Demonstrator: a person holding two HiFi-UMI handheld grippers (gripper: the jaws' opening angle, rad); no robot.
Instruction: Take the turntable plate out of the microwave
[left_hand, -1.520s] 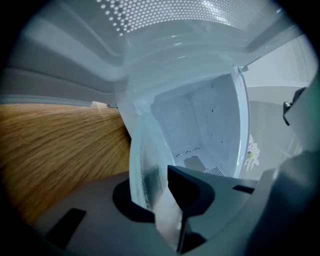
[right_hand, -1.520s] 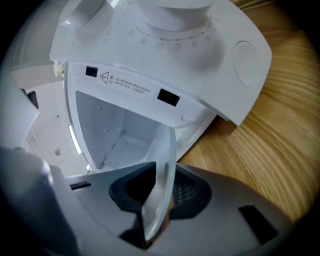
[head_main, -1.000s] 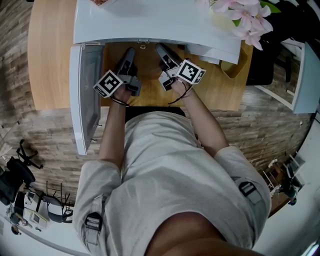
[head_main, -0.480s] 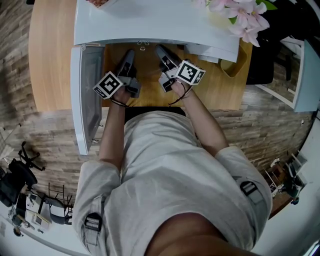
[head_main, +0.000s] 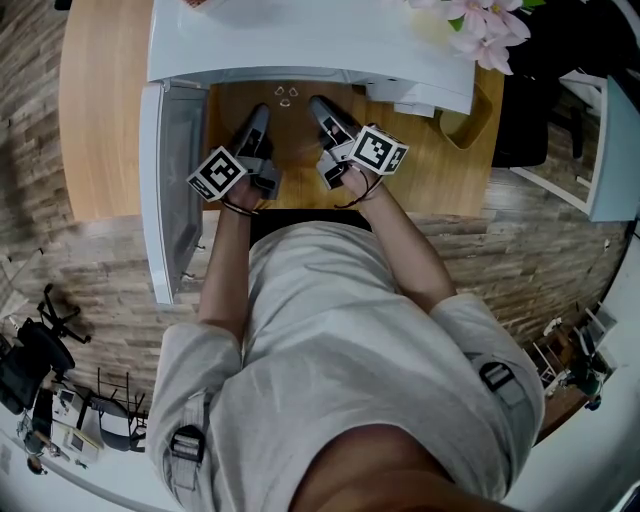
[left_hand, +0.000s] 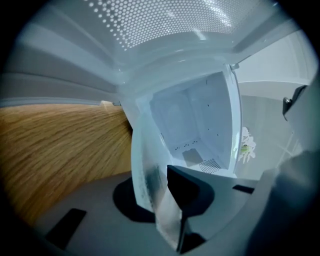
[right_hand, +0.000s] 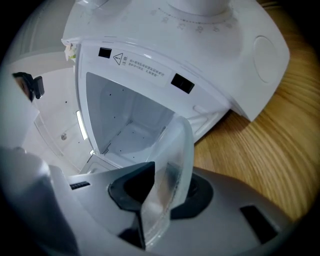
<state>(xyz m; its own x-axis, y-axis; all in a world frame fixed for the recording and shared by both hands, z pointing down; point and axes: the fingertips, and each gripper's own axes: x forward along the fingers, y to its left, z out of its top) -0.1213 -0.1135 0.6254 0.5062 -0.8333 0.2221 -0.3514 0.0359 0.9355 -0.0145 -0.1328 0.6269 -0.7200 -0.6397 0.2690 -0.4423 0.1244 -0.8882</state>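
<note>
The clear glass turntable plate (right_hand: 172, 160) hangs just in front of the open microwave (head_main: 300, 40), its rim clamped on opposite sides by the left gripper (head_main: 260, 115) and the right gripper (head_main: 322, 108). Stiff, probably heavy, slick and breakable, it is best gripped at the raised rim. Whether its far edge is clear of the microwave is hard to tell.
</note>
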